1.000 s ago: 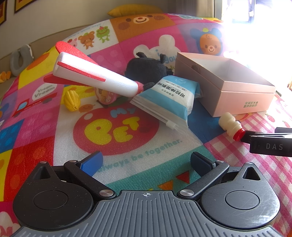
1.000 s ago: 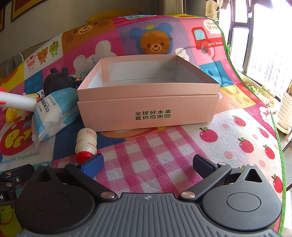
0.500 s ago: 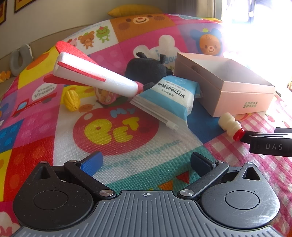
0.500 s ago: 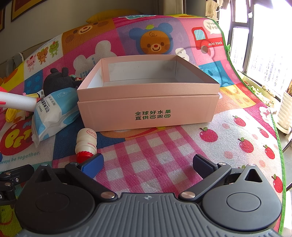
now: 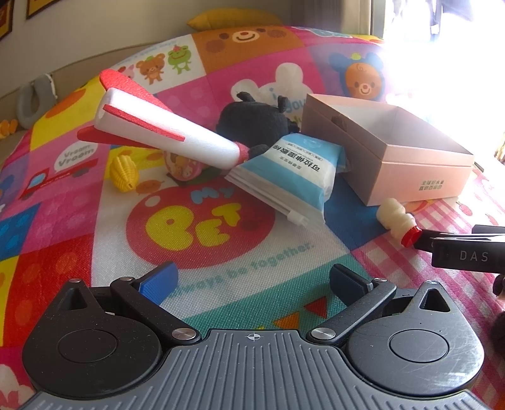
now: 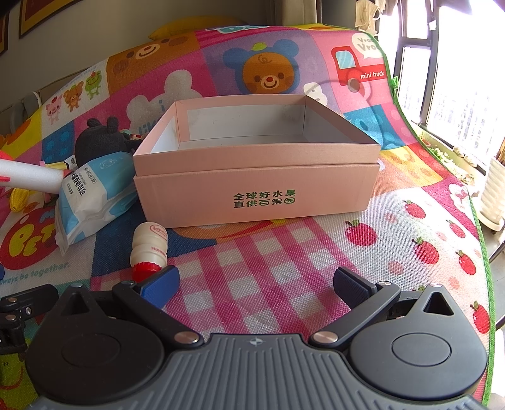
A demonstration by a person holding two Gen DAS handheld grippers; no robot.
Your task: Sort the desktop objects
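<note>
An open pink box stands on the colourful mat; it also shows in the left wrist view at the right. Left of it lie a blue-and-white wipes pack, a black plush toy, a white-and-red foam rocket, a yellow toy corn and a small white bottle with a red cap. My left gripper is open and empty above the mat. My right gripper is open and empty, its left finger close to the bottle's cap.
A round pink item lies under the rocket. The mat's green edge runs down the right, with a window and white pot beyond. A yellow cushion lies at the back.
</note>
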